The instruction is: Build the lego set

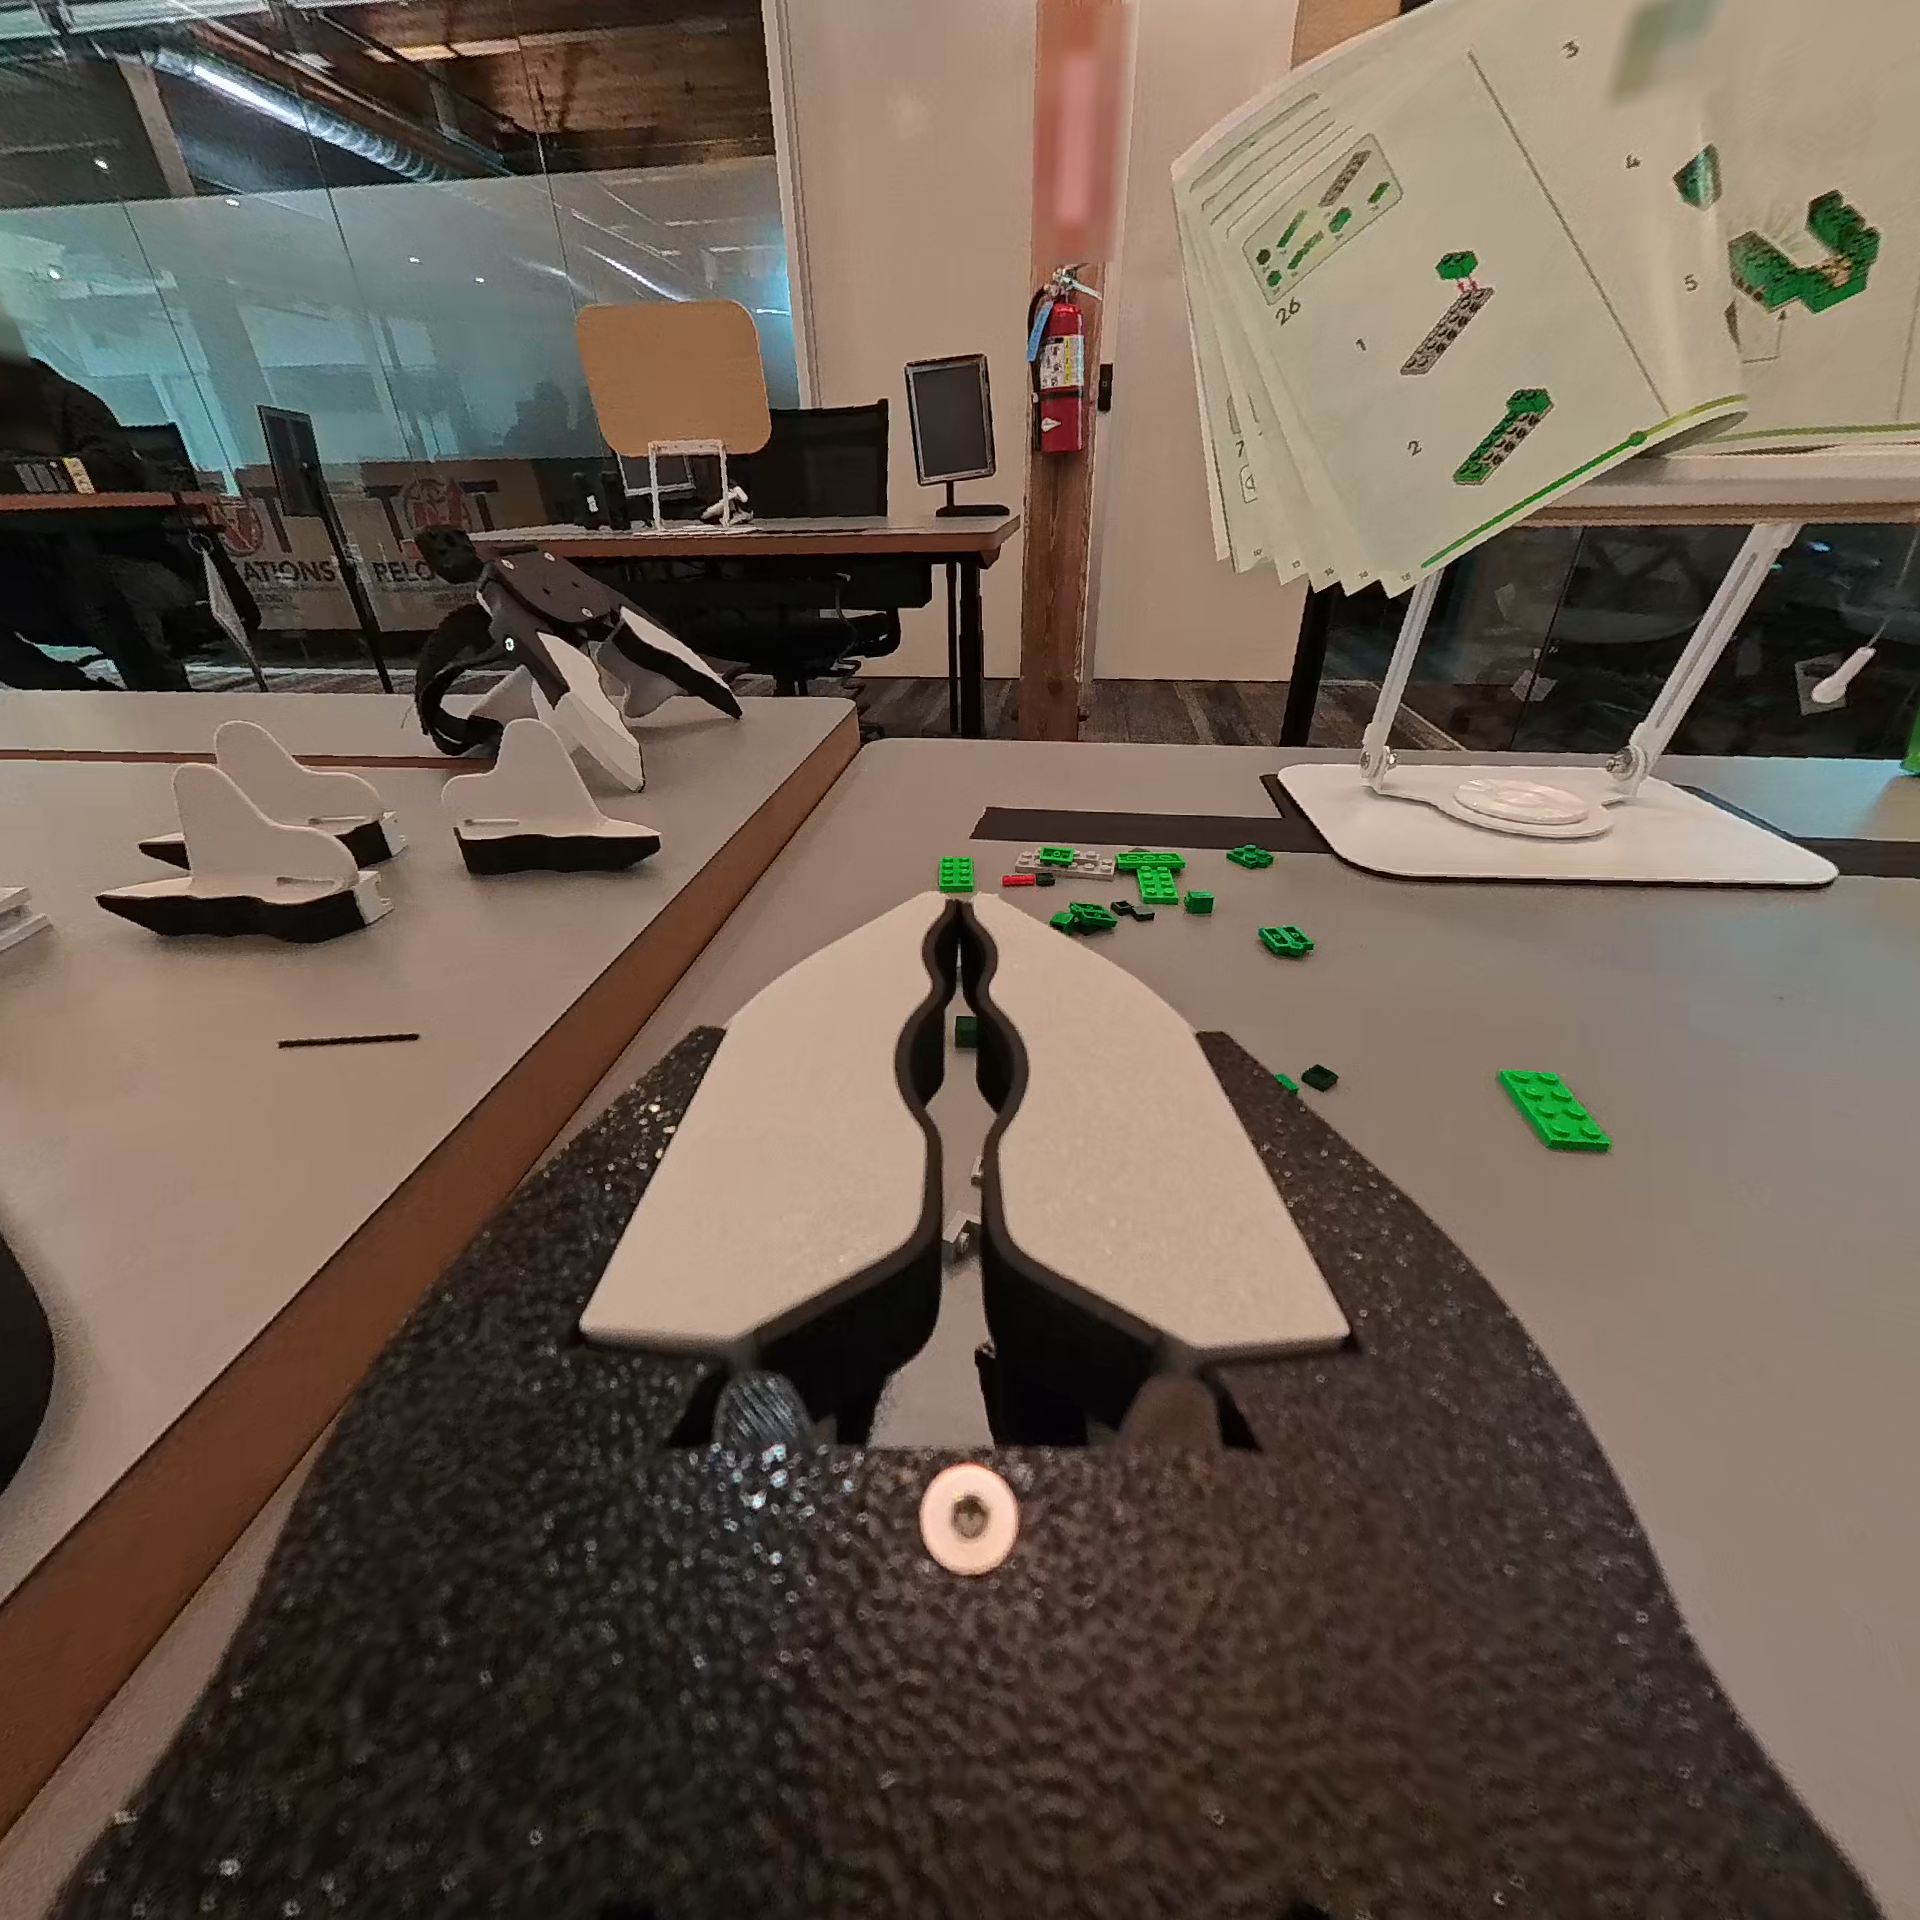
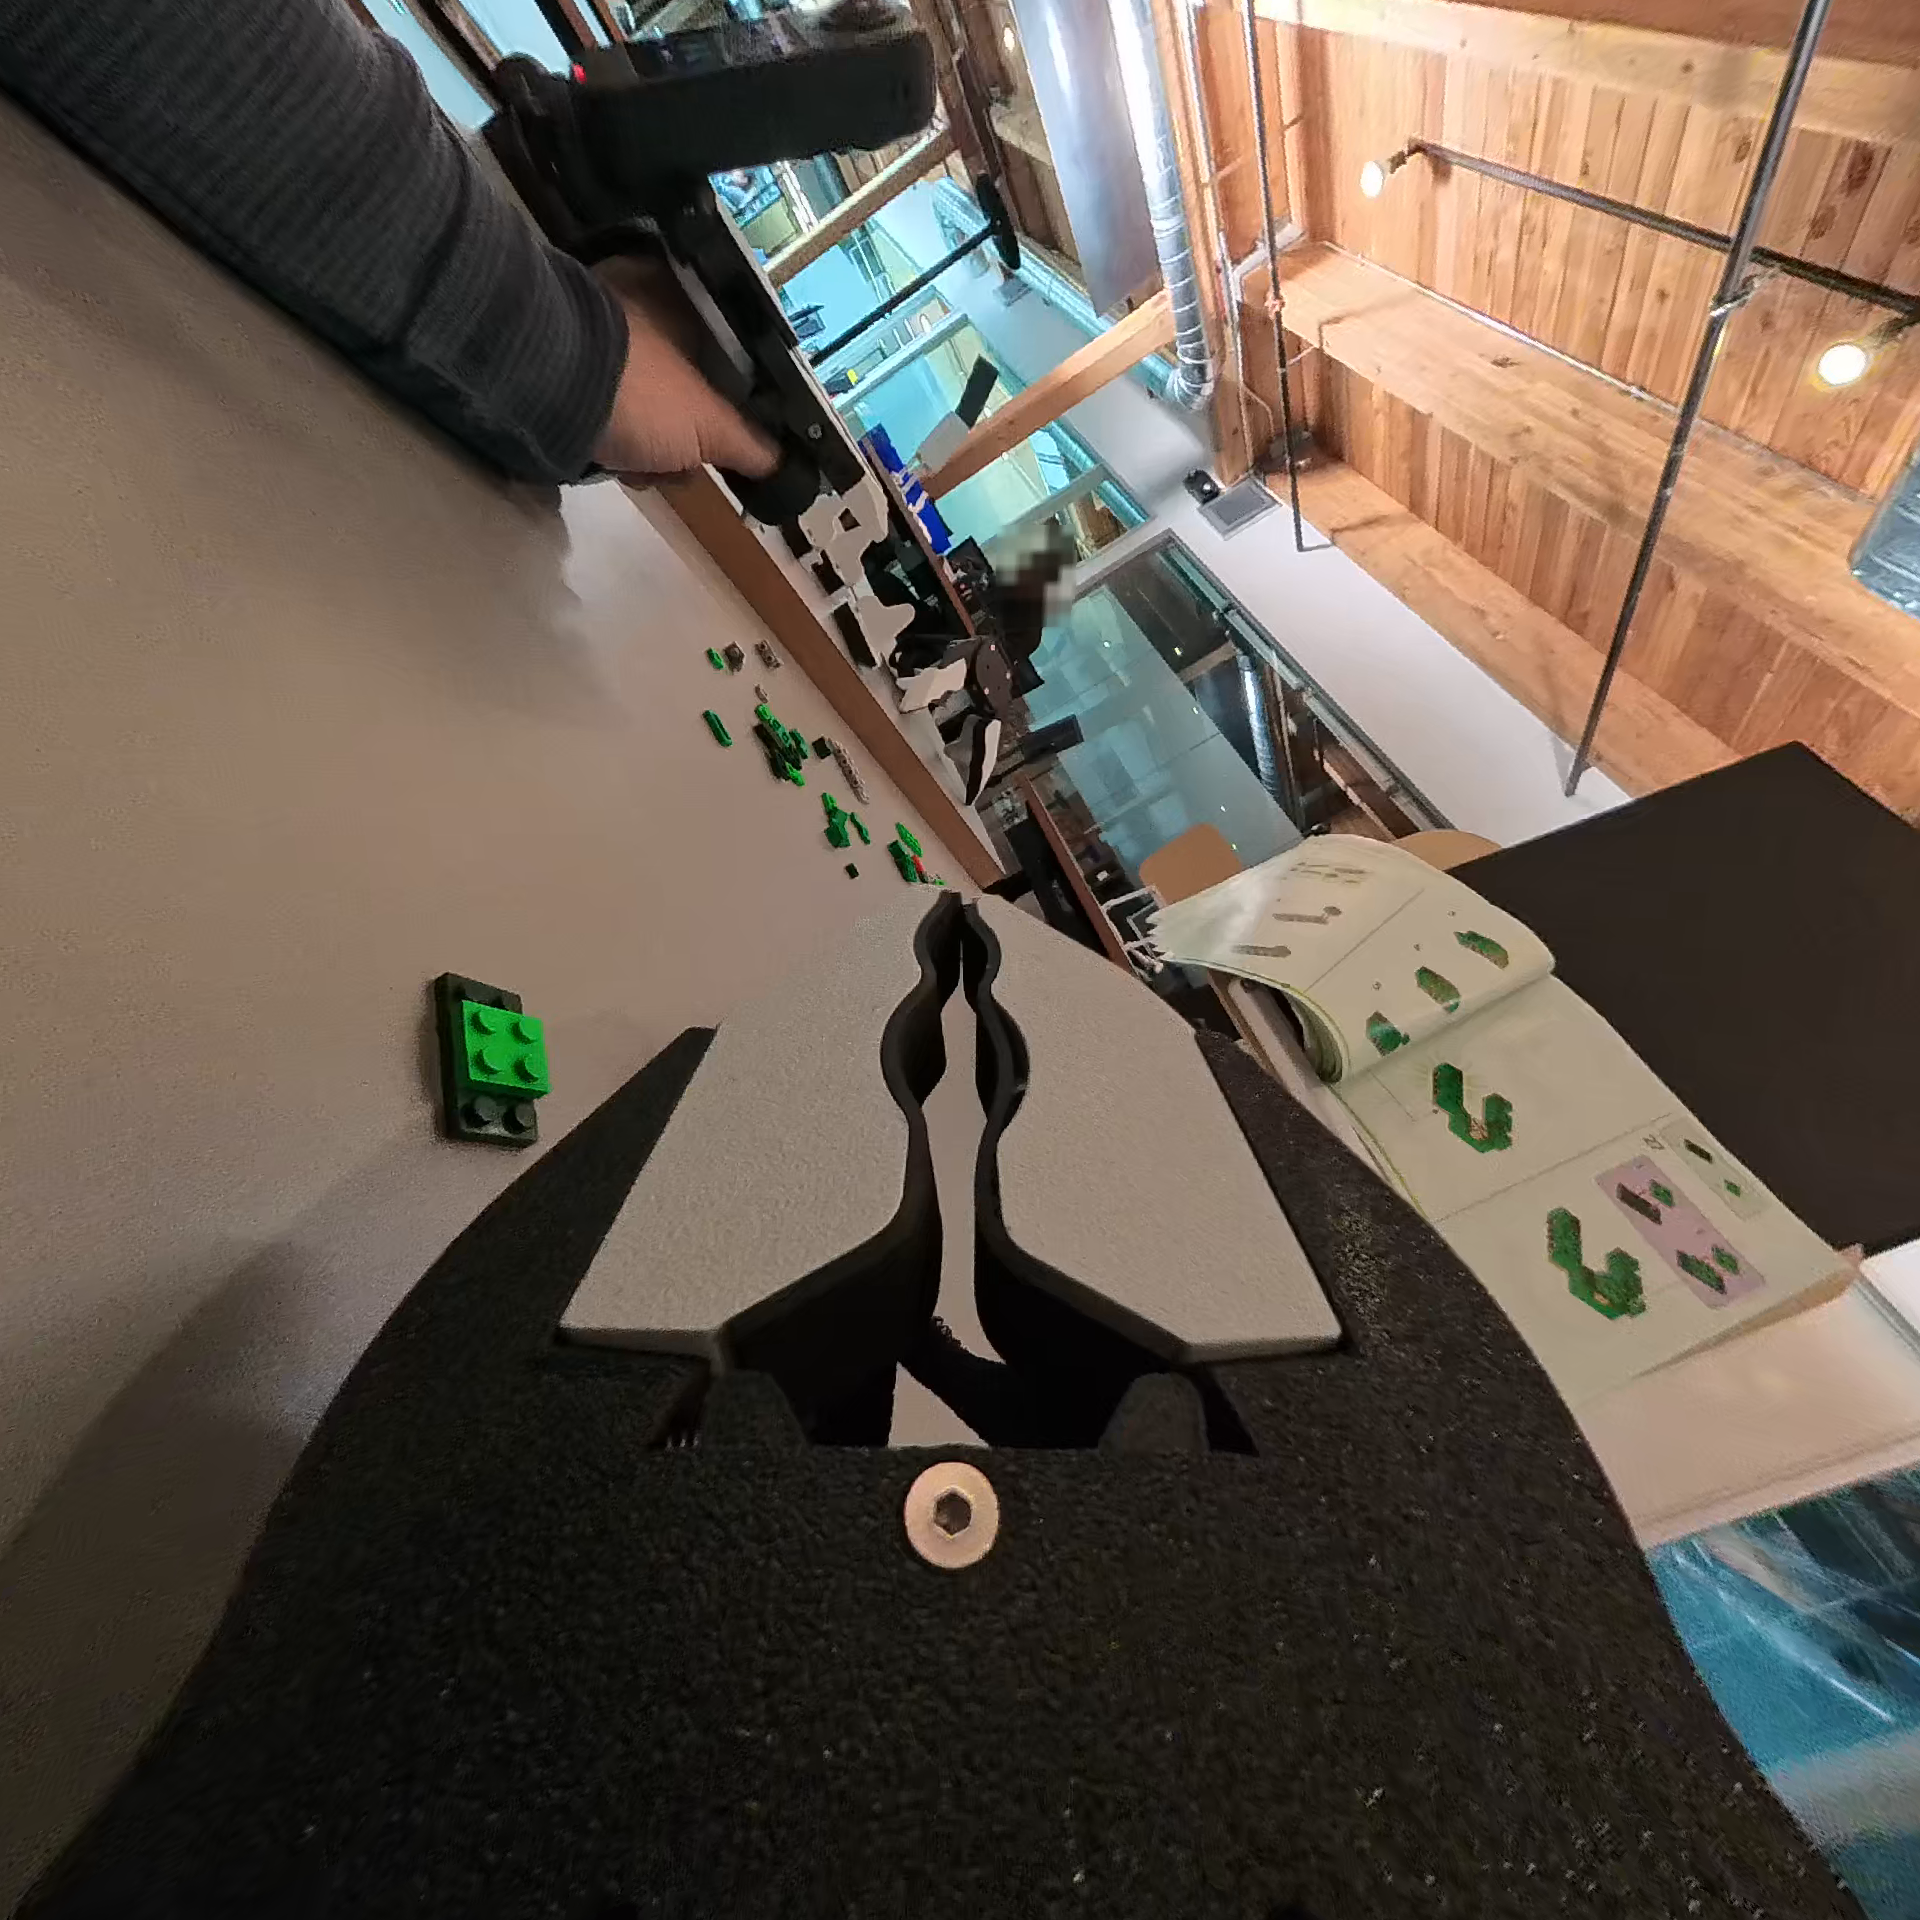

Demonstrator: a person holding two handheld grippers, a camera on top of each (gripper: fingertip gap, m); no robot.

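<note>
Judging by their look, the scattered green Lego plates are light, rigid and slick, best pinched across their thin edges. They lie on the grey table just beyond the left gripper, whose fingers are pressed together on nothing. The right gripper, likewise closed and empty, is tilted, with a small green-on-dark stacked assembly lying near its left side.

Loose bricks lay scattered on tabletop, just before stand base. Booklet sat open on stand above. Lone plate lay nearer, right. Spare fingers stood on adjoining tabletop, left.
</note>
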